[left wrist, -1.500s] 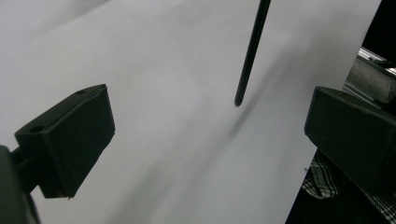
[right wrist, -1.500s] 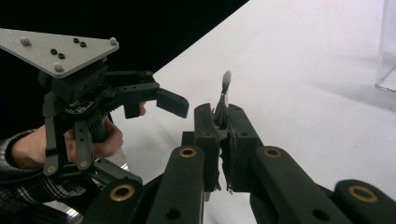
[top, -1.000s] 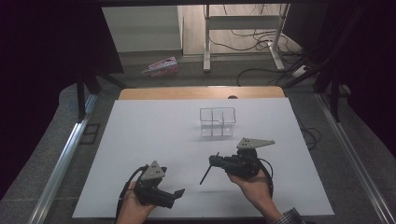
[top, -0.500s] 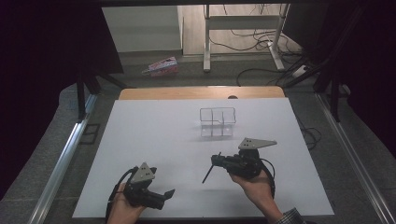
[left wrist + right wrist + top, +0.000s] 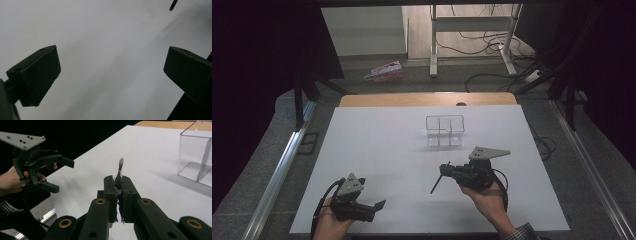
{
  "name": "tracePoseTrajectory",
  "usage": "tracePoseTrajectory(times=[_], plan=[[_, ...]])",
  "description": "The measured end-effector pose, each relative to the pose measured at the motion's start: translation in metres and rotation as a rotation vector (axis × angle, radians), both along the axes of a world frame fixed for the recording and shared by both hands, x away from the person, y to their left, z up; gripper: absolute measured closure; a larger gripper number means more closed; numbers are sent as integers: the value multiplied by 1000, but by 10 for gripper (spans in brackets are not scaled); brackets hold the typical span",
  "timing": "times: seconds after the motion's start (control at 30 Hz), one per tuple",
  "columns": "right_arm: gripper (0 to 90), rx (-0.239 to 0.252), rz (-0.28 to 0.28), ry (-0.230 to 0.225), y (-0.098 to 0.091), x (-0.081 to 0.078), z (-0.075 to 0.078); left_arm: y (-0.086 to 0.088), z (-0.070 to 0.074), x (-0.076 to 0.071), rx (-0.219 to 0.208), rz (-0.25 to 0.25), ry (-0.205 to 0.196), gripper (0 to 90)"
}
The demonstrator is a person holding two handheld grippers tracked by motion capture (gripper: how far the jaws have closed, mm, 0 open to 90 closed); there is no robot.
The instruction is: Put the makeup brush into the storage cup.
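My right gripper (image 5: 446,171) is at the front right of the white table (image 5: 377,145), shut on a thin dark stick (image 5: 437,184) that slants down to the left toward the tabletop. In the right gripper view the stick (image 5: 120,166) rises from between the pressed jaws of the right gripper (image 5: 119,183). My left gripper (image 5: 374,209) is at the front left edge, open and holding nothing. Its jaws stand wide apart over bare tabletop in the left gripper view (image 5: 112,75), where the stick tip (image 5: 173,5) is at the top. A clear divided box (image 5: 445,131) stands mid-table.
The clear box (image 5: 197,157) is to the right of and beyond the stick. My left gripper (image 5: 62,176) hangs at the table's edge. A wooden strip (image 5: 427,99) borders the far side. On the floor beyond lie a pink package (image 5: 384,71) and cables (image 5: 492,45).
My left hand has drawn its open gripper left along the table's front edge. The right gripper and the stick have kept still.
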State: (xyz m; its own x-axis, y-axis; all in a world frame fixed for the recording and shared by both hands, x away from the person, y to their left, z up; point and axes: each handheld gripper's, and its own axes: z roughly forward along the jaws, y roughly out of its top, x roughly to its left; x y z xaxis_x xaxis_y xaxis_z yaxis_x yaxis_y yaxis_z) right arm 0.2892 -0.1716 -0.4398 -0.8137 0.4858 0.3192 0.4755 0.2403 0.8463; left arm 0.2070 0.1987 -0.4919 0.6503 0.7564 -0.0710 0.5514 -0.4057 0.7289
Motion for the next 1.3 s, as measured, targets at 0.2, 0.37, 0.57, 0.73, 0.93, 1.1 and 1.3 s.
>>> tracePoseTrajectory(times=[0.2,0.37,0.57,0.73,0.93,1.1,1.3], plan=[[845,0,-20,-11,-4,2,3,6,-1,-2,23,20,-7,11],[845,-5,-28,-28,-6,4,6,14,-1,-6,26,45,-15,11],[845,0,-39,-32,-8,5,8,23,-2,-9,24,75,-17,11],[845,6,-49,-40,-11,9,12,27,-2,-11,24,99,-27,11],[845,4,-63,-52,-13,14,15,32,-2,-13,20,124,-27,11],[845,0,-73,-65,-14,19,20,33,-2,-17,13,128,-41,11],[845,1,-86,-81,-14,25,23,37,-3,-20,5,142,-41,12]])
